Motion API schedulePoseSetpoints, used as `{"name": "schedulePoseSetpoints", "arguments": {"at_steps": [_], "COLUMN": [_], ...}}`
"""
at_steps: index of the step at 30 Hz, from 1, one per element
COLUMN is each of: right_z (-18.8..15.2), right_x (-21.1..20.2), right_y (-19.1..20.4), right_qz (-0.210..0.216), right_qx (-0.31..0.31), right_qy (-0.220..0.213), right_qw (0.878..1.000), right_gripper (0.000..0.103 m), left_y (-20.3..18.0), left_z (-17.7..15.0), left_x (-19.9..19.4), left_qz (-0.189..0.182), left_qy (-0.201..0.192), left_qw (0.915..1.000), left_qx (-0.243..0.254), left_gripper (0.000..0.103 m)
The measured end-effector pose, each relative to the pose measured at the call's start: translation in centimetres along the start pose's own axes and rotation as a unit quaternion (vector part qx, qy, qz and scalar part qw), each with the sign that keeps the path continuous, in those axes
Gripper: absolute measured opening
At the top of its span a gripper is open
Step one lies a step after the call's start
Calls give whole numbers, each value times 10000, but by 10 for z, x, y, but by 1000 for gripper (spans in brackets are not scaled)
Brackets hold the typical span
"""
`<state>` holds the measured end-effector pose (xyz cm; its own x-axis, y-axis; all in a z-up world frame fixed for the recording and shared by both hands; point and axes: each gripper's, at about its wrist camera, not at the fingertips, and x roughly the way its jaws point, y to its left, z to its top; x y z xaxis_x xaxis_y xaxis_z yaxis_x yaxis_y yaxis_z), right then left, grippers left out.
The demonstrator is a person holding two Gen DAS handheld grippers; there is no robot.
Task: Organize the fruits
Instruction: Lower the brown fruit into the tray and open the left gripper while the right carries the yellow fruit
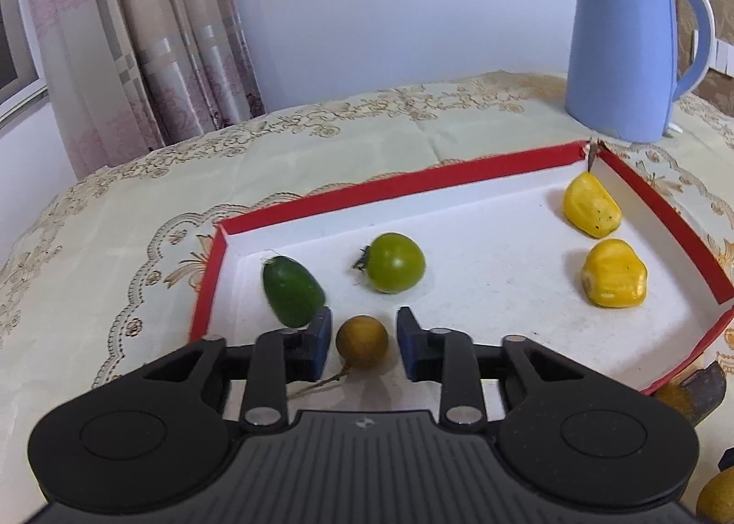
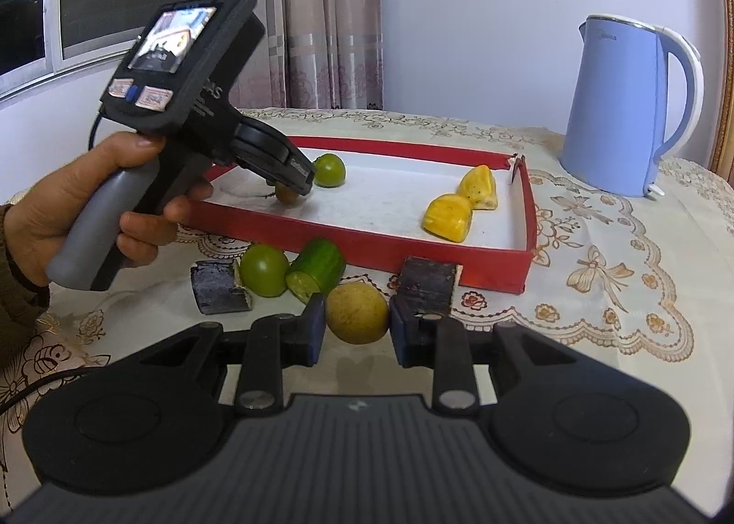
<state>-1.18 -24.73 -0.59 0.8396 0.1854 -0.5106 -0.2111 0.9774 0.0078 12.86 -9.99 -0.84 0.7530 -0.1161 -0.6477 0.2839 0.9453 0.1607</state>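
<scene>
Two handheld grippers work over a table covered with a cream embroidered tablecloth (image 2: 596,276). Nearest in the right wrist view, the right gripper (image 2: 357,326) has its blue-padded fingers apart, one on each side of a round yellow-brown fruit (image 2: 357,313) that sits on the cloth; whether the pads touch it cannot be told. Just beyond, still on the cloth in front of the tray, lie a dark cut piece (image 2: 219,287), a green tomato (image 2: 263,270), a cut green cucumber piece (image 2: 316,269) and a second dark piece (image 2: 427,286) leaning by the tray wall.

In the left wrist view, the left gripper (image 1: 362,342) is also spread apart, reaching over the near edge of a shallow red tray (image 1: 458,166) with a white floor. A small brown round fruit (image 1: 362,342) with a thin stem rests on the tray floor between its fingers, with a gap on each side. The right wrist view shows a bare hand (image 2: 87,207) holding this gripper by its grey handle.

Further into the tray, a dark green oval fruit (image 1: 292,292) lies near the left wall and a second green tomato (image 1: 394,262) sits near the middle. Towards the far right corner, two yellow fruit pieces (image 1: 614,272) (image 1: 591,209) lie close together.

Behind the tray, a blue electric kettle (image 1: 624,51) stands on the cloth, with a patterned pink curtain (image 1: 151,33) at the back left
</scene>
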Motion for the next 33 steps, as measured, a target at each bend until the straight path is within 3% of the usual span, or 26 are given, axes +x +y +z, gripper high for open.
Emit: {"name": "schedulePoseSetpoints", "arguments": {"at_steps": [2,4,10,15,33], "right_z": [0,0,6,14,63], "right_x": [0,0,-1,2,26], "right_y": [1,2,3,7,17], "right_qz": [-9,-11,-51,-107,-129], "right_qx": [-4,-10,6,-60,-452], "right_qy": [2,-8,-94,-164,-480], "right_qw": [10000,10000,9999,9998,9977], "right_gripper": [28,28,28,28,28], "left_y": [5,11,33,43,48], "left_z": [0,0,-12,-25,-32], "left_x": [-6,-15,-47,-46,-42], "left_qz": [57,187,488,752,836], "left_qy": [-21,-98,-431,-723,-718], "left_qw": [10000,9997,9965,9913,9914], "left_qx": [-47,-140,-531,-799,-712], "left_gripper": [62,72,72,72,78]}}
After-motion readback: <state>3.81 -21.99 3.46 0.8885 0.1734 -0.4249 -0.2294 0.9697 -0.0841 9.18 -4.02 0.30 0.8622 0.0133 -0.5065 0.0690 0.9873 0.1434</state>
